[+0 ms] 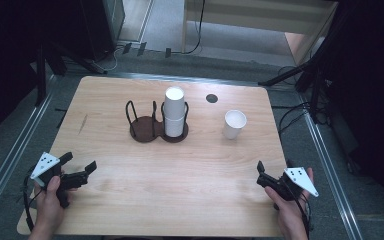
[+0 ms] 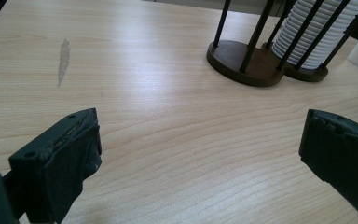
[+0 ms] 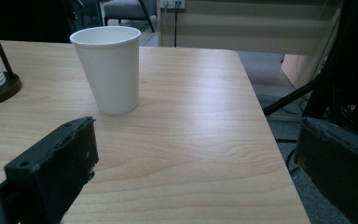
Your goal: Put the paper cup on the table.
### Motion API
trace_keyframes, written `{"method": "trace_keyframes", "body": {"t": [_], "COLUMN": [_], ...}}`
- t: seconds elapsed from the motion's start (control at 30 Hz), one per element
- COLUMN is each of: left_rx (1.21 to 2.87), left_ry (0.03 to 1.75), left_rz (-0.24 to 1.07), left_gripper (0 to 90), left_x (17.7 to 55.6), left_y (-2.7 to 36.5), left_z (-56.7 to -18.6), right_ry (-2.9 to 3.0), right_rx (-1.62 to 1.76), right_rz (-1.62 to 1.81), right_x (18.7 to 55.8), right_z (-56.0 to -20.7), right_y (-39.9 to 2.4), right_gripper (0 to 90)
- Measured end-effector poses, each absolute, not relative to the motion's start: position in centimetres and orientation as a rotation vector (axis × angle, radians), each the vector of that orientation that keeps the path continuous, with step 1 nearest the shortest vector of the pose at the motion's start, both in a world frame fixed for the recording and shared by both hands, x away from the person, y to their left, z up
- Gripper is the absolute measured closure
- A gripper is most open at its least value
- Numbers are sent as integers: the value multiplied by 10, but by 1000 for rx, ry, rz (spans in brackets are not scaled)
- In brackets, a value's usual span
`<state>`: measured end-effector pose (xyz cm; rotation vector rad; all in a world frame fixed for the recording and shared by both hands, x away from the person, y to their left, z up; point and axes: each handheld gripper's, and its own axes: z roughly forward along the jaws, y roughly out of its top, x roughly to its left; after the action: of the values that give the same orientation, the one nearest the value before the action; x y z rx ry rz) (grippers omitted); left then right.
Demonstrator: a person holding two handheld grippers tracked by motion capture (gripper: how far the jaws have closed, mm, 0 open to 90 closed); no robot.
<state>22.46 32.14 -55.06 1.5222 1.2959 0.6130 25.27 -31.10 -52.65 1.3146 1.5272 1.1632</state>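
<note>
Right gripper (image 1: 271, 172) is resting at the table's (image 1: 130, 210) 4 o'clock corner, jaws standing wide apart, nothing between them. White paper cup (image 1: 234, 124) is standing upright at its 11 o'clock, well apart. Left gripper (image 1: 80, 165) is also gaping, holding nothing.

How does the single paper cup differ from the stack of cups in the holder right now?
The single cup stands mouth up on the bare table, free of any support; the cup stack sits mouth down inside the dark wire holder, on its right-hand base. The single cup is short; the cup stack rises well above the holder's posts. Both are plain white paper, both upright, and neither gripper touches either.
</note>
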Motion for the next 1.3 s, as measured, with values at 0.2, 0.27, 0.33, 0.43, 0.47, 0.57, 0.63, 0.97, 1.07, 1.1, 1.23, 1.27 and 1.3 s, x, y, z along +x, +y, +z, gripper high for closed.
{"method": "trace_keyframes", "body": {"t": [0.2,0.27,0.33,0.43,0.47,0.57,0.63,0.97,1.07,1.1,1.23,1.27,1.3], "left_rx": [1523,1523,1525,1526,1525,1526,1525,1531,1531,1530,1531,1526,1526], "left_ry": [1295,1295,1293,1294,1294,1293,1293,1293,1294,1294,1294,1296,1296], "left_rz": [613,612,611,611,611,612,612,618,619,619,620,620,620], "left_gripper": [0,0,0,0,0,0,0,0,0,0,0,0,0], "left_x": [224,224,224,224,224,224,224,224,223,224,224,223,223], "left_y": [321,321,321,321,321,321,321,320,320,320,320,320,320], "left_z": [-551,-551,-551,-551,-551,-551,-551,-551,-551,-551,-551,-551,-551], "right_ry": [1530,1529,1526,1521,1522,1520,1516,1493,1493,1494,1486,1486,1485], "right_rx": [1321,1329,1336,1340,1343,1343,1349,1378,1378,1378,1390,1387,1389], "right_rz": [1156,1155,1158,1154,1150,1142,1133,1111,1107,1108,1109,1110,1117], "right_x": [245,243,240,237,236,232,230,215,211,209,205,204,204], "right_z": [-529,-530,-530,-531,-531,-532,-533,-537,-538,-538,-539,-538,-538], "right_y": [-319,-323,-326,-330,-332,-338,-341,-358,-361,-362,-367,-368,-368], "right_gripper": [0,0,0,0,0,0,0,0,0,0,0,0,0]}}
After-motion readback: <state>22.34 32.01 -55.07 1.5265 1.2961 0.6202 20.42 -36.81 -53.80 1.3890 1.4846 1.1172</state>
